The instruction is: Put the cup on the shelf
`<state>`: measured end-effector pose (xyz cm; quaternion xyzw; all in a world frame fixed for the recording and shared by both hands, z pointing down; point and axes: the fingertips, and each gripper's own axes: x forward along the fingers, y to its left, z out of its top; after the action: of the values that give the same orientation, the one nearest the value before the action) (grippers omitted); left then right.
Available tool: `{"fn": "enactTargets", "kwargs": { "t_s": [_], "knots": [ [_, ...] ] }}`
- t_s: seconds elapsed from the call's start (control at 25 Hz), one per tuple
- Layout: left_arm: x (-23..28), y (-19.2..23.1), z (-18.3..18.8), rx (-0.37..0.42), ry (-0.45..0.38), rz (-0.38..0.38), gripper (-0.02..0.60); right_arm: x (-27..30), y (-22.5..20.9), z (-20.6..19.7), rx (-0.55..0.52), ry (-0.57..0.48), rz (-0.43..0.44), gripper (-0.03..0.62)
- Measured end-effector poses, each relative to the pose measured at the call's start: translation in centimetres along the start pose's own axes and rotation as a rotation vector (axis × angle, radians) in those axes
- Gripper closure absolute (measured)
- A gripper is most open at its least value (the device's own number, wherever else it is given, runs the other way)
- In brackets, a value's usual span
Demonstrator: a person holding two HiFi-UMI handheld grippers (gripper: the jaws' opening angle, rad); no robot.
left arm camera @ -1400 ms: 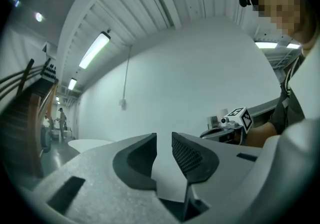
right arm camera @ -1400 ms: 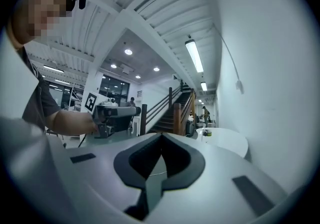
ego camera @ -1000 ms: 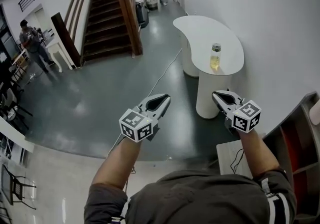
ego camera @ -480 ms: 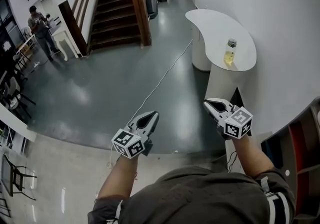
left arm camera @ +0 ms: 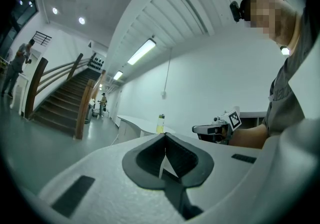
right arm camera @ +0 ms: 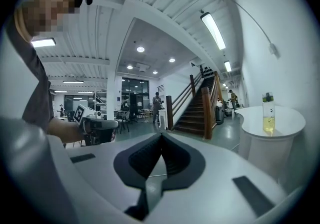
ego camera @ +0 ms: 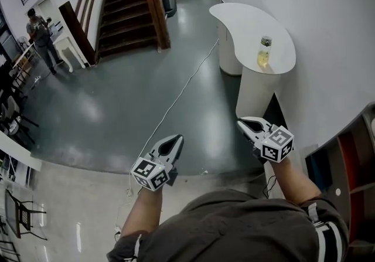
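Observation:
The cup [ego camera: 265, 51] is a clear container with a dark lid and yellow liquid. It stands upright near the rim of a white curved table [ego camera: 243, 23], also seen in the left gripper view as the cup [left arm camera: 160, 123] and in the right gripper view as the cup [right arm camera: 268, 114]. My left gripper [ego camera: 176, 138] is shut and empty, held over the floor well short of the table. My right gripper [ego camera: 241, 122] is also shut with nothing in it, just before the table's pedestal. The shelf [ego camera: 350, 155], with red and dark compartments, stands at the right edge.
A wooden staircase [ego camera: 130, 3] rises at the back. A person [ego camera: 38, 27] stands far left by a white desk. A white cable [ego camera: 181, 94] runs across the grey floor. A white wall runs along behind the table and shelf.
Both grippers have dropped lower in the head view and sit farther from the table. The view has swung a little; the cup has stayed on the table.

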<state>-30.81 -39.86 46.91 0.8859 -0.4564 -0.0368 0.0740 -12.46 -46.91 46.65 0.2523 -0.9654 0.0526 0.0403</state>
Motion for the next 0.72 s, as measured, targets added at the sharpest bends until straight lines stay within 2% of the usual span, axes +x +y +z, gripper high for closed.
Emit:
{"fn": "enactTargets", "kwargs": {
  "t_s": [0.72],
  "knots": [
    [0.9, -1.3, 0.0, -0.004, -0.01, -0.018, 0.575, -1.5, -0.7, -0.2, -0.016, 0.002, -0.022, 0.603]
  ]
}}
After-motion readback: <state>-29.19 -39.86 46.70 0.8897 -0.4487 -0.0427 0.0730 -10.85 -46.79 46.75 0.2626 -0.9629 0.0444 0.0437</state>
